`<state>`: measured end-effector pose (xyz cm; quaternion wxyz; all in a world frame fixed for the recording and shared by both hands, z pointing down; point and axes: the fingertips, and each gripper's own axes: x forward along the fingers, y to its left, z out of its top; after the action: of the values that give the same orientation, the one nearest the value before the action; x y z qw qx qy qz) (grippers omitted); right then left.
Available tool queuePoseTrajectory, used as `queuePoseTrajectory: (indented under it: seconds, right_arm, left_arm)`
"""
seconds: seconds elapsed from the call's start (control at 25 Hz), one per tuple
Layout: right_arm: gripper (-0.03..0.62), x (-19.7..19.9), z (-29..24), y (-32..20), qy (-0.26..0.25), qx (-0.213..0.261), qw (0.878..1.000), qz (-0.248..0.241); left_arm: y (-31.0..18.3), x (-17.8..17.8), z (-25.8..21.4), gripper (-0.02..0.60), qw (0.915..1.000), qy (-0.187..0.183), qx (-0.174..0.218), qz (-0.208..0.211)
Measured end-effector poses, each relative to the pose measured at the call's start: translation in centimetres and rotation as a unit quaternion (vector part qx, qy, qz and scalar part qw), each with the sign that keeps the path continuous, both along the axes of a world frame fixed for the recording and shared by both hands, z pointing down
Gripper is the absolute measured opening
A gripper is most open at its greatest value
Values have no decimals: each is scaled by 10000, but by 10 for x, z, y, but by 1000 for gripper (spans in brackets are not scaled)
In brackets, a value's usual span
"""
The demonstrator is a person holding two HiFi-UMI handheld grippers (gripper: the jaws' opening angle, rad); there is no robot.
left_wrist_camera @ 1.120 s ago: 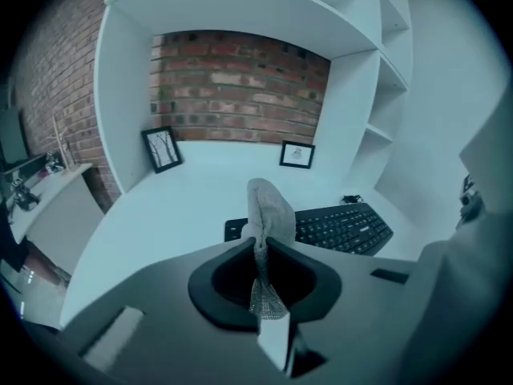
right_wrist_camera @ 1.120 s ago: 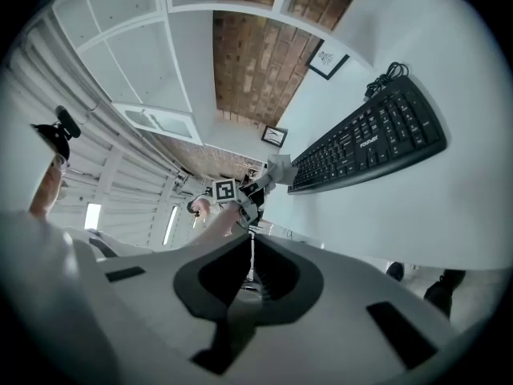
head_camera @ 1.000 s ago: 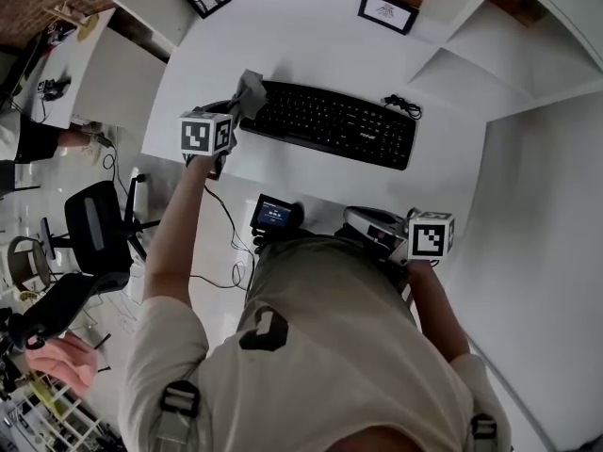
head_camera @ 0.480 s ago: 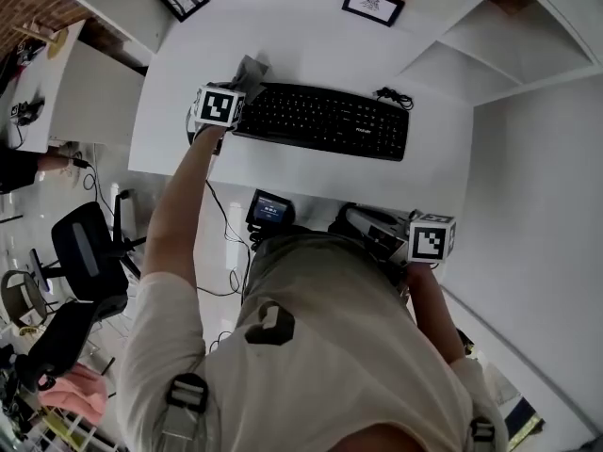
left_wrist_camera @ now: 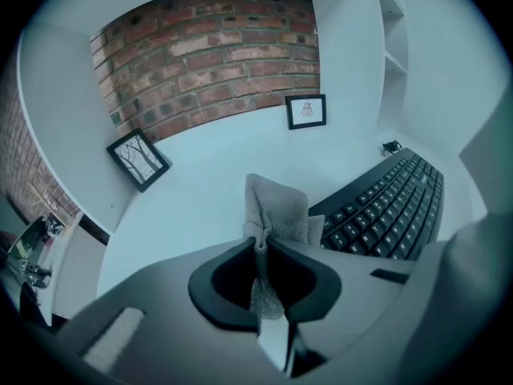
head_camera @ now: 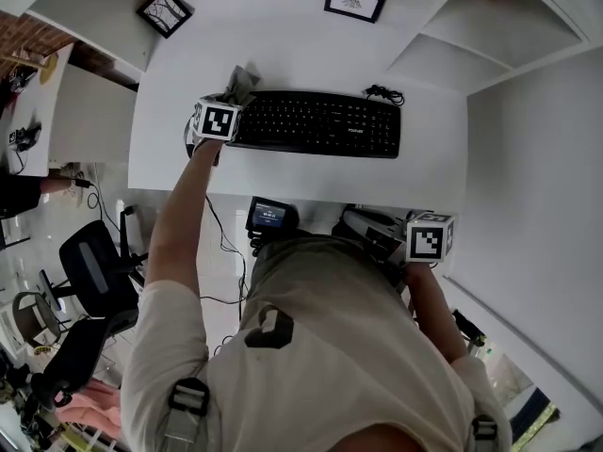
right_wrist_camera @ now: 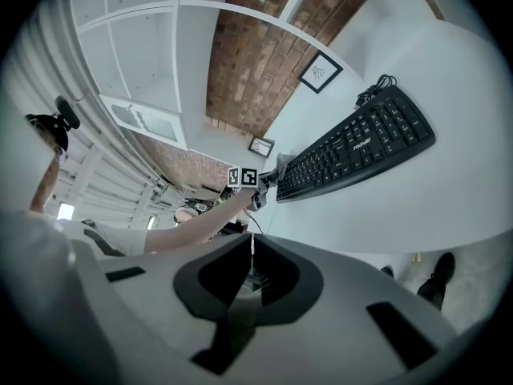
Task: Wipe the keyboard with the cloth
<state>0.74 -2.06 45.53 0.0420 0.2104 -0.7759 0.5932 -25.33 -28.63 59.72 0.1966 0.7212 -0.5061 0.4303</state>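
Squarely in left tool (left_wrist_camera: 261,245), cloth (left_wrist_camera: 277,205)

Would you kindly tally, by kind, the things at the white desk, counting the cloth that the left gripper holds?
Framed pictures: 2
Keyboard: 1
Cloth: 1
Coiled cable: 1
Total: 5
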Motion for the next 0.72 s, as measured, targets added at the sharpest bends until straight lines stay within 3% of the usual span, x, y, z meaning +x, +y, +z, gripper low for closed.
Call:
queuePoseTrajectory:
  seconds: [0.36, 0.72]
  right_arm:
    - [6, 4, 4, -1, -182, -61, 9996, -188]
    - [6, 21, 3, -5, -424, -128, 9990, -57]
  left_arm:
    - [1, 23, -1, 23, 9996, -229, -45, 187]
    - [1, 59, 0, 23, 9989, -162, -205, 381]
